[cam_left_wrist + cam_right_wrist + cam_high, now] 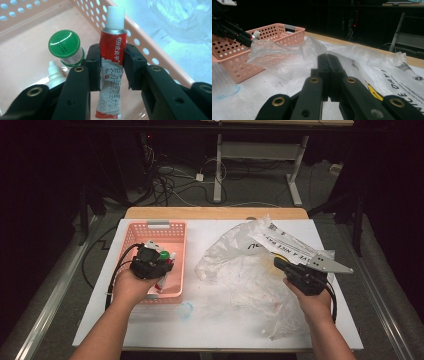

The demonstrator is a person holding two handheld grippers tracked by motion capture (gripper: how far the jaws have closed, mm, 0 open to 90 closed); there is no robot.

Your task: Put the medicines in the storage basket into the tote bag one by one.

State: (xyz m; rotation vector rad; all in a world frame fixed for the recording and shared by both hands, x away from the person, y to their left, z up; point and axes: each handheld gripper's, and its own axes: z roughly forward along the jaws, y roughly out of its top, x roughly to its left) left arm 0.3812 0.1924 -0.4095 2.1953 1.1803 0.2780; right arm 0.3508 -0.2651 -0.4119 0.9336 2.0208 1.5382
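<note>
The left gripper is clamped on a red and white squeezed ointment tube with a ribbed white cap, the pads pressing its flat body from either side just below the shoulder. The tube's long axis runs straight out along the jaws, cap leading and crimped tail trailing back between them, so it points the way the gripper points. In the high view this gripper hangs over the pink perforated plastic basket at the table's left side, with the tube above the basket floor and close to the basket's right-hand wall. Below it, on the floor, stand a small bottle with a green round lid and a white dropper bottle, both to one side of the tube. The drop, as I judge it, is downward into bare floor between those bottles and the wall. The right gripper has its jaws together with nothing between them, resting over the crumpled clear plastic bag, well apart from the basket.
</note>
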